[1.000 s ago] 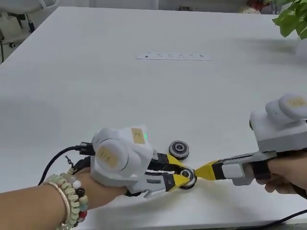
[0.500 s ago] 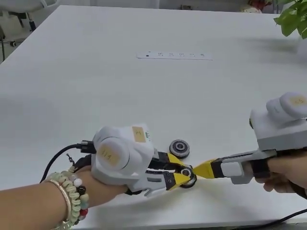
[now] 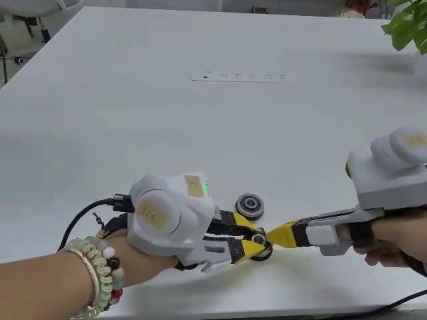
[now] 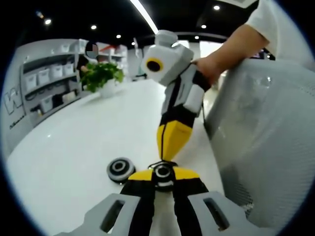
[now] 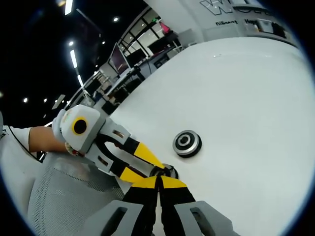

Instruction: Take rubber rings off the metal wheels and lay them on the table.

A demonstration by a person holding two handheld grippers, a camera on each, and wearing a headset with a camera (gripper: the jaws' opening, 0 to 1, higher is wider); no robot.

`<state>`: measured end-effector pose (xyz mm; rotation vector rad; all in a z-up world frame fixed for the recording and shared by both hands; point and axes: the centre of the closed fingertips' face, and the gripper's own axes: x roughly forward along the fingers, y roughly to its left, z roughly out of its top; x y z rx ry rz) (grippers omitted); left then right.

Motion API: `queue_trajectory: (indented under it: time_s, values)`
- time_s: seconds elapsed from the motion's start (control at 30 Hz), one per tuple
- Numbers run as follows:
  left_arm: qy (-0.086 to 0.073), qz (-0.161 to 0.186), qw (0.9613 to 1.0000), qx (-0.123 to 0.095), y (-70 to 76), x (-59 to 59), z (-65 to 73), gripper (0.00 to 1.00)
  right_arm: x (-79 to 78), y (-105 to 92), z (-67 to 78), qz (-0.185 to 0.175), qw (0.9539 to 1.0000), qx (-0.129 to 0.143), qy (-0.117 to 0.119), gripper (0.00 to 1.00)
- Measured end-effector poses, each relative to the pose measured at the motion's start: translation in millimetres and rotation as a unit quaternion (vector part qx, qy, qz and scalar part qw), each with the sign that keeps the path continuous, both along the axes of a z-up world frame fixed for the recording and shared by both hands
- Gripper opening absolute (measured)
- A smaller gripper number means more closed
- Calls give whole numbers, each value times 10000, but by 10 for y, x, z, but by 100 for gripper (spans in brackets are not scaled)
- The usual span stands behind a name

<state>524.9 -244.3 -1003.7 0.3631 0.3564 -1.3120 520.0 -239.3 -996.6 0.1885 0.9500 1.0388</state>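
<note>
My left gripper [image 3: 256, 245] [image 4: 162, 175] is shut on a small metal wheel [image 3: 261, 244] [image 4: 162, 171] [image 5: 170, 171] with a black rubber ring, held just above the table near its front edge. From the right, my right gripper [image 3: 275, 238] [image 5: 158, 180] meets that wheel's rim. Its yellow jaws are shut, pinching the thin black ring edge [image 4: 161, 162]. In the left gripper view the right gripper [image 4: 169, 155] points down at the wheel. A second ringed wheel [image 3: 249, 205] [image 4: 120, 169] [image 5: 187, 143] lies flat on the table just behind.
The white table [image 3: 200, 133] stretches wide and bare behind the wheels. A flat white strip with small marks [image 3: 243, 78] lies far back. Green plant leaves [image 3: 405, 27] hang at the back right corner. A black cable [image 3: 83, 219] trails from the left gripper.
Both grippers stay joined at the held wheel, having sunk only slightly toward the table's front edge. The second wheel has not moved.
</note>
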Motion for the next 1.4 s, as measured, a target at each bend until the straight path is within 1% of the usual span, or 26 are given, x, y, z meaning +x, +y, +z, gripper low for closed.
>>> queue_trajectory:
  time_s: [0.8, 1.1, 1.23, 1.3, 1.33, 1.4]
  values:
    - [-2, 19, 10000, 6, 2, 5, -1, 14, -10, 30, 40, 87, 9999, 131, -43, 0]
    - [18, 34, 10000, -4, 2, 1, 0, 14, -10, 46, 77, 21, 9996, 291, 59, 0]
    - [20, 41, 10000, -4, 2, 3, 0, 14, 14, 49, 114, -46, 9991, 413, 88, 0]
    - [22, 44, 10000, -6, 2, 3, 0, 14, 26, 30, 80, -34, 9996, 278, -9, 0]
    - [22, 51, 10000, -4, 2, 4, 0, 14, 38, 27, 76, -47, 9997, 255, -51, 0]
    - [27, 63, 10000, -8, 1, 5, 1, 14, 56, 1, 55, -84, 9998, 172, -69, 0]
